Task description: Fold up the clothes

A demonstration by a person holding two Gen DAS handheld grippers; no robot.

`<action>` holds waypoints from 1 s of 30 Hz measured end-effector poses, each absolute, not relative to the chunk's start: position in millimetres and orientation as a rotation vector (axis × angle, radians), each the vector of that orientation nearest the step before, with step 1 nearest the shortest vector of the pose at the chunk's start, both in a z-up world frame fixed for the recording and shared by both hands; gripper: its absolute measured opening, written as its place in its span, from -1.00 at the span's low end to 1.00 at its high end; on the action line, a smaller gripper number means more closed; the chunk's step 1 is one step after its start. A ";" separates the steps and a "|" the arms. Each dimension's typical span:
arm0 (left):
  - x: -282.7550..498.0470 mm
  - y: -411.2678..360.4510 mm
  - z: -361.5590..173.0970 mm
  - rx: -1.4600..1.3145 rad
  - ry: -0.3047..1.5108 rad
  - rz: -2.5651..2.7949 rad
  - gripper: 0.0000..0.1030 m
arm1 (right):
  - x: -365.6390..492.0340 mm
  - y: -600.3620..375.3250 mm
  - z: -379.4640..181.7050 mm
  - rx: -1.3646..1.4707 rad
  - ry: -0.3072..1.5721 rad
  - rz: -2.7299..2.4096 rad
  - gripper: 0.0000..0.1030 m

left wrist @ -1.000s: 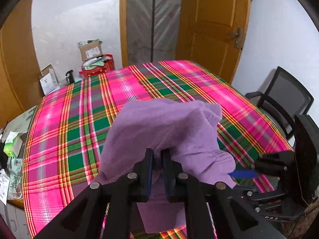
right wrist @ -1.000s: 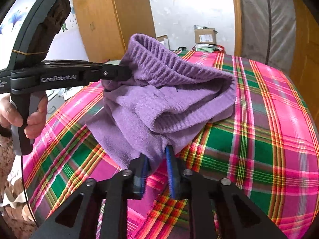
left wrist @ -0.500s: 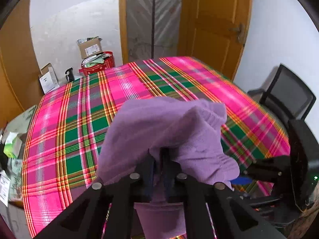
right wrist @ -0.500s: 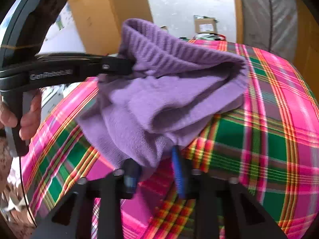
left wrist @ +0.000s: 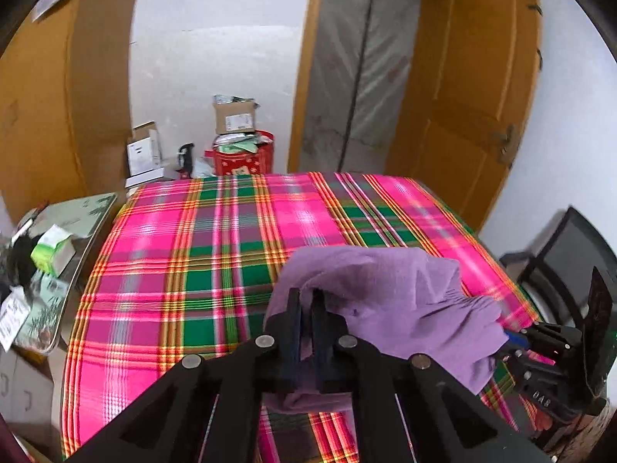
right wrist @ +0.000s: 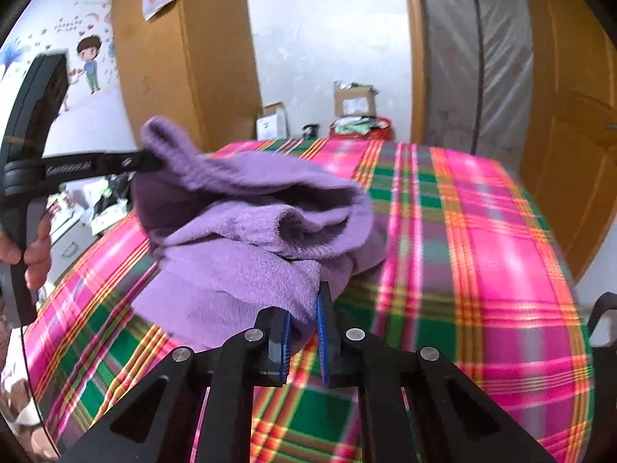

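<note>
A purple knitted garment (left wrist: 385, 293) hangs bunched above the pink and green plaid tablecloth (left wrist: 216, 254). My left gripper (left wrist: 306, 308) is shut on one edge of it, with cloth pinched between the dark pads. In the right wrist view the garment (right wrist: 246, 231) stretches from the left gripper (right wrist: 144, 162), held by a hand (right wrist: 34, 247), down to my right gripper (right wrist: 304, 328). The right jaws are closing, and a fold of purple cloth fills the gap between the blue pads. The right gripper (left wrist: 511, 341) also shows at the garment's far corner.
A black chair (left wrist: 570, 262) stands past the table's right edge. A low side table (left wrist: 77, 216) with boxes and papers stands at the left. Cardboard boxes and a red bag (left wrist: 243, 154) sit on the floor behind. A wooden door (left wrist: 470, 115) is at the back right.
Both grippers have risen and carried the purple garment up off the cloth. The right jaws have narrowed onto the fold between them. The left jaws have stayed pinched on their edge.
</note>
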State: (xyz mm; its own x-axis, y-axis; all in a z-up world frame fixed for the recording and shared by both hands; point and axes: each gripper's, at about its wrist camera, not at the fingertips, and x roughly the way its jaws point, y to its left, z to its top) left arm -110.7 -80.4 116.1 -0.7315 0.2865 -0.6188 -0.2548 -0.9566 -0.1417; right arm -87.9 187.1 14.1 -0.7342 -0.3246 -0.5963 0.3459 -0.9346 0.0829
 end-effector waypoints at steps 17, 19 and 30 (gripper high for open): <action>-74.0 -106.1 125.8 -0.911 -0.226 2.724 -0.92 | -96.3 237.5 61.5 0.775 0.024 -2.818 -0.79; -68.1 -106.6 126.8 -0.904 -0.245 2.727 -0.92 | -95.1 242.9 66.7 0.757 0.038 -2.839 -0.79; -56.2 -99.0 112.3 -0.963 -0.281 2.681 -0.92 | -88.3 261.3 81.9 0.743 0.126 -2.894 -0.79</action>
State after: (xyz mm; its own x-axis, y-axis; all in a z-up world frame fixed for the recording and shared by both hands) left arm -56.2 -99.0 112.3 -0.7391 0.3231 -0.5911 -0.1932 -0.9423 -0.2734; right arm -88.3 261.3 81.9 -0.8658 -0.1252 -0.4845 0.1668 -0.9850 -0.0435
